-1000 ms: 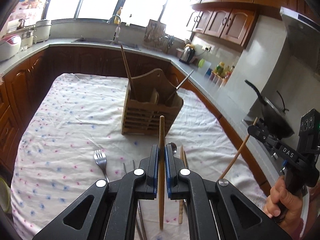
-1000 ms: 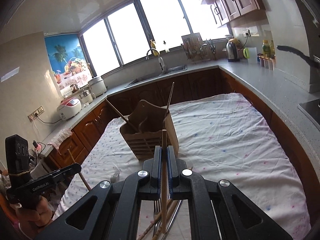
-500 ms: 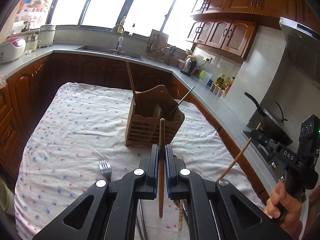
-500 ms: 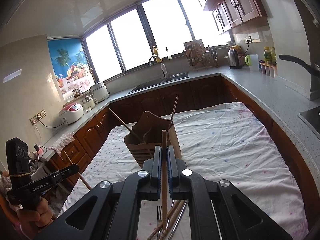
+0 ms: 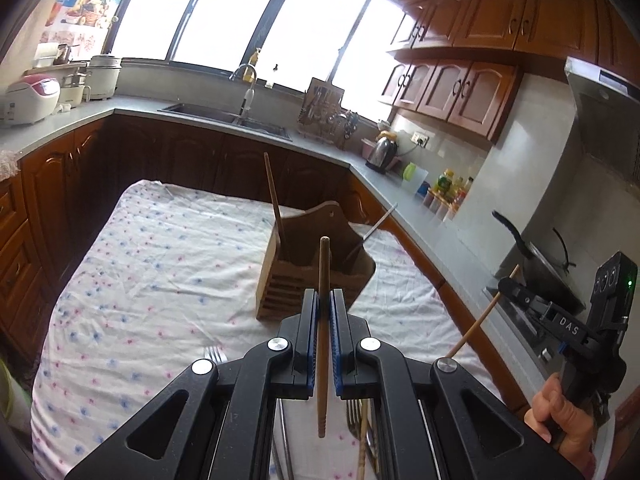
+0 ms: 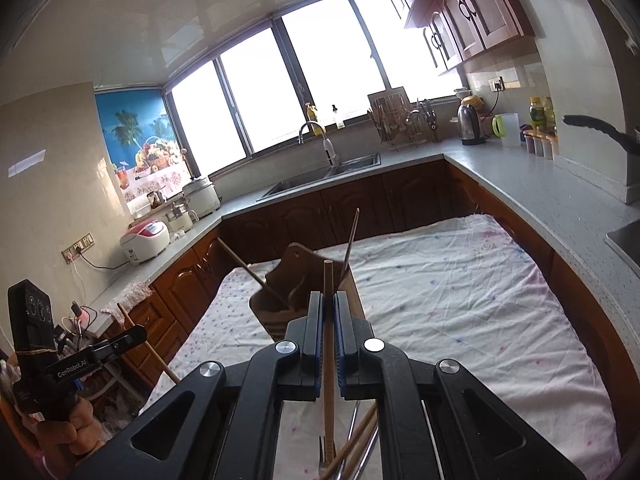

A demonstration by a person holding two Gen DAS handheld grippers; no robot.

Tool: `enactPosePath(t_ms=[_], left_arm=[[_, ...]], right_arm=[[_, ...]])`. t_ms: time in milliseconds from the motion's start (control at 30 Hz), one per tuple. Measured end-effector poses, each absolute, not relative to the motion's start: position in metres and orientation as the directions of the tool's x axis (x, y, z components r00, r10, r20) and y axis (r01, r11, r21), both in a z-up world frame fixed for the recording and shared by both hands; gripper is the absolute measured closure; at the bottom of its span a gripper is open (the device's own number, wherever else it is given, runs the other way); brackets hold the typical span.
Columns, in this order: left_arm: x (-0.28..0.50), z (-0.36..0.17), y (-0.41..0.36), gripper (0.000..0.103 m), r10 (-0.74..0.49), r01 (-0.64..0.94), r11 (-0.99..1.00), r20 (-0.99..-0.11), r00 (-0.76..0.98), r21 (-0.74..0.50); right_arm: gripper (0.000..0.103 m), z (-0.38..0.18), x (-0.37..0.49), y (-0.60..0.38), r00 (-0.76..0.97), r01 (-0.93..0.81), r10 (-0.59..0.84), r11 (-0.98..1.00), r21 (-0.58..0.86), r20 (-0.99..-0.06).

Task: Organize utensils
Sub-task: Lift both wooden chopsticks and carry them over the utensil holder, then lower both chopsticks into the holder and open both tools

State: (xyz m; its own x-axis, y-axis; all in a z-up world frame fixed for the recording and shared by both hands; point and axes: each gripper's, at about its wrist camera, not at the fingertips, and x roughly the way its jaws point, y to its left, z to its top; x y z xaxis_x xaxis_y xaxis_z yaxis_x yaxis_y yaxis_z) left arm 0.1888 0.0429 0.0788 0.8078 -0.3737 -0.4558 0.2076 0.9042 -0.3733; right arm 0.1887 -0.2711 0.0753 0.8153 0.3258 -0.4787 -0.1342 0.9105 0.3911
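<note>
A wooden utensil holder [image 5: 316,276] stands on the cloth-covered table [image 5: 160,280]; a wooden stick and a dark thin utensil stand in it. My left gripper [image 5: 325,300] is shut on a wooden chopstick [image 5: 323,320], held upright above the table in front of the holder. My right gripper [image 6: 329,304] is shut on another wooden chopstick [image 6: 329,340], raised near the holder [image 6: 304,296]. The right gripper also shows in the left wrist view [image 5: 516,288]; the left one shows in the right wrist view [image 6: 128,334]. A fork [image 5: 214,354], chopsticks [image 6: 354,440] and metal utensils lie on the cloth below.
Kitchen counters [image 6: 540,176] run around the table. A sink [image 5: 224,114], kettle [image 5: 382,152] and rice cooker [image 6: 146,238] stand on them. A pan [image 5: 540,260] sits on the stove at the right.
Both grippers have risen with their chopsticks, so the holder and table look lower and farther away. The utensils on the cloth have slipped under the gripper bodies.
</note>
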Motion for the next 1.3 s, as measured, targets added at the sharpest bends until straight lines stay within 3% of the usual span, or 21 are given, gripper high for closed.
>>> enactPosePath(t_ms=[633, 867, 1300], left_arm=[[0.255, 0.116, 0.061, 0.099, -0.302, 0.194, 0.914, -0.278, 0.912, -0.358], [0.297, 0.112, 0.057, 0.099, -0.268, 0.173, 0.918, -0.237, 0.934, -0.357], [0.362, 0.034, 0.034, 0.099, -0.263, 0.121, 0.907, -0.317, 0.911, -0.404]], right_arm=[[0.098, 0.128, 0.281, -0.276, 0.907, -0.142, 0.280, 0.907, 0.397, -0.314], [0.098, 0.125, 0.318, -0.269, 0.918, -0.137, 0.264, 0.912, 0.387, -0.298], [0.098, 0.040, 0.339, -0.254, 0.894, -0.081, 0.249, 0.907, 0.414, -0.371]])
